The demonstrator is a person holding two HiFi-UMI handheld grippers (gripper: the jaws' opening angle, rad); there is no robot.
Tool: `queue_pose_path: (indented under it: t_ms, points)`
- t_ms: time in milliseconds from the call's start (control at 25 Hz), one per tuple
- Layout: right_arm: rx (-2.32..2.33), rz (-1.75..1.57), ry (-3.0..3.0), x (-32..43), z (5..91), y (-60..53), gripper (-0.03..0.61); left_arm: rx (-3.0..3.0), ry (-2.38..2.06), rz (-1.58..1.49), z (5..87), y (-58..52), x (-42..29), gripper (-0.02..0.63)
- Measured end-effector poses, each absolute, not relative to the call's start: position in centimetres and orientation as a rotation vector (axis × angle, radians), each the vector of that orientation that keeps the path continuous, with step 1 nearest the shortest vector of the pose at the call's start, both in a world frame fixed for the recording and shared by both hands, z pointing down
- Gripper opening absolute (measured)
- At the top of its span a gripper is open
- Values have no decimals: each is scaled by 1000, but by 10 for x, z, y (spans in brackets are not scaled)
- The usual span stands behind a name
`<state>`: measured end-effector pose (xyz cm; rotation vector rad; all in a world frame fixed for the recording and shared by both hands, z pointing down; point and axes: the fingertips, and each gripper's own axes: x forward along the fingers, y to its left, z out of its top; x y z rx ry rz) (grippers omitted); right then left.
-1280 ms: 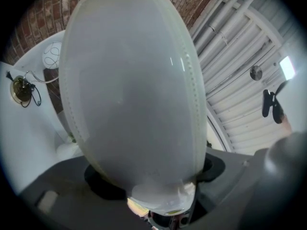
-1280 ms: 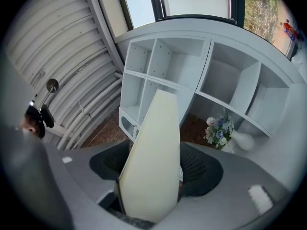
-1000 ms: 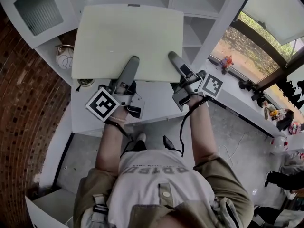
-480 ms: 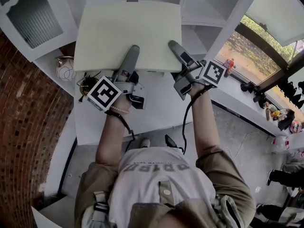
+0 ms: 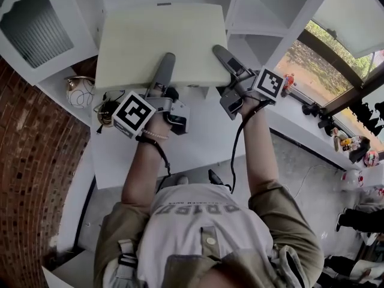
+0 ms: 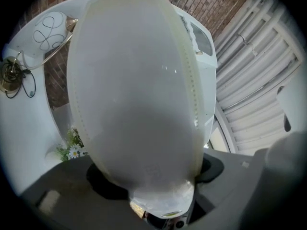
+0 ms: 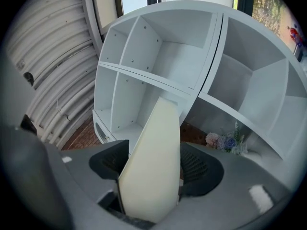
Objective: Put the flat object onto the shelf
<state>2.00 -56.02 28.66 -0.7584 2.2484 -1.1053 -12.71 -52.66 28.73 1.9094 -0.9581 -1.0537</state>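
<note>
Ahead of the right tool [image 7: 154, 169], the shelf [image 7: 144, 75] has open, clear compartments. Well left of that tool, past the board [image 5: 162, 44], a round vase [image 5: 80, 93] and brass ornament [image 5: 108, 110] occupy the desk [image 5: 204, 137].

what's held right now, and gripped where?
The flat cream panel, clamped along its near edge: left hand-held gripper left of middle, right hand-held gripper near the right corner.

The left claw [image 5: 167, 60], closing, and right claw [image 5: 219, 52] grip a cream board [image 5: 153, 35], seemingly level.
</note>
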Motion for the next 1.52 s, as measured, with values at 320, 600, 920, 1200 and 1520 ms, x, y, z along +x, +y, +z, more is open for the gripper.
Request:
queue_pose_path:
  t_ms: [320,600,920,1200,1520]
  points:
    - [-810,-1072,2200,36,284,-570,401,1799,-948,-1169,281,-537,-131,350]
    - [-700,-1052,2126,52,293,-523,472,1745,-944,-1213,276,-545,-129,348]
    - [-468,-1065,2275,-18,304,-494,344,1815,-979,-1115,278,-548,-127,349]
    - [-451,-1116,2203,-42,307,-505,305,1911,-943,-1035,279,-552,-128,371]
    - [-525,-1100,2016,-26,297,-518,295,2221,-804,-872,272,-533,-104,434]
